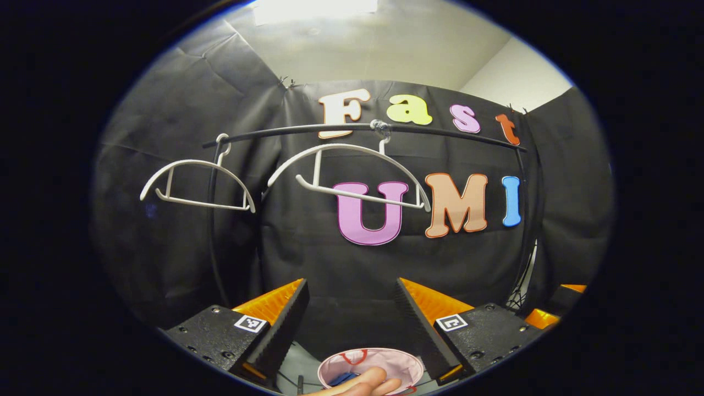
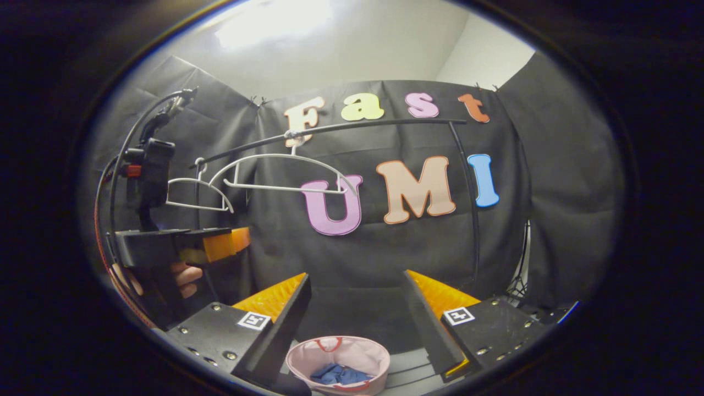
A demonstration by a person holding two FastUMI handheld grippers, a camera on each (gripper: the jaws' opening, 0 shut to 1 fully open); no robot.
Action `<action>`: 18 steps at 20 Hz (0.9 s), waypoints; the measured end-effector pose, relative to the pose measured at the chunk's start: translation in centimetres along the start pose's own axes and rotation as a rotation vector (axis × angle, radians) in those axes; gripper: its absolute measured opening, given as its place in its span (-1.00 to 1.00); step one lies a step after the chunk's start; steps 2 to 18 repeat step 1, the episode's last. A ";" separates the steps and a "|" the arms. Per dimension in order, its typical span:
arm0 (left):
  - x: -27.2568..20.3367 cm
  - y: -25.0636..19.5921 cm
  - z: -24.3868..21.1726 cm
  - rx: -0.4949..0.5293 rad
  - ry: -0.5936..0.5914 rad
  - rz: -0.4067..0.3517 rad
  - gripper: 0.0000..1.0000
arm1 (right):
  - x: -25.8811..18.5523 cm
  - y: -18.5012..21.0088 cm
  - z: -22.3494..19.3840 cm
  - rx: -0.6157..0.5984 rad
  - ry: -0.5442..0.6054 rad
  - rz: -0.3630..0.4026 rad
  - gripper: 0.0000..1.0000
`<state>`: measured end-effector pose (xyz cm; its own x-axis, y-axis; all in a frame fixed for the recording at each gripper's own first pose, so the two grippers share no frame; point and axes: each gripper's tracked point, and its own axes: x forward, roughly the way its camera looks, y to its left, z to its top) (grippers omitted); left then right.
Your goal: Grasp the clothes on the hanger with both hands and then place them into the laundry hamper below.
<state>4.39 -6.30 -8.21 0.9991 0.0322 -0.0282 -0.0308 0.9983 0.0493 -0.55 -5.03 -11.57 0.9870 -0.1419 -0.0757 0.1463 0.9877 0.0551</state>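
Right tool (image 2: 352,300) above clothes (image 2: 338,374)

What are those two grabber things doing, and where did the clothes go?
A person holds a gripper in each hand. The left gripper and the right gripper are both open and holding nothing. The two white hangers on the black rail are bare. A blue piece of clothing lies in the pink hamper below, so the clothes look put away.

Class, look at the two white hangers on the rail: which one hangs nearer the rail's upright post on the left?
The smaller-looking hanger, hooked right beside the post. The other hanger hangs mid-rail, well clear of the post.
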 end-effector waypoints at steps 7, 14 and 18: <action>0.1 0.0 0.0 -0.004 -0.004 -0.006 0.90 | 0.2 -0.1 -0.1 -0.002 -0.002 -0.004 0.84; 0.1 0.0 0.0 -0.004 -0.004 -0.006 0.90 | 0.2 -0.1 -0.1 -0.002 -0.002 -0.004 0.84; 0.1 0.0 0.0 -0.004 -0.004 -0.006 0.90 | 0.2 -0.1 -0.1 -0.002 -0.002 -0.004 0.84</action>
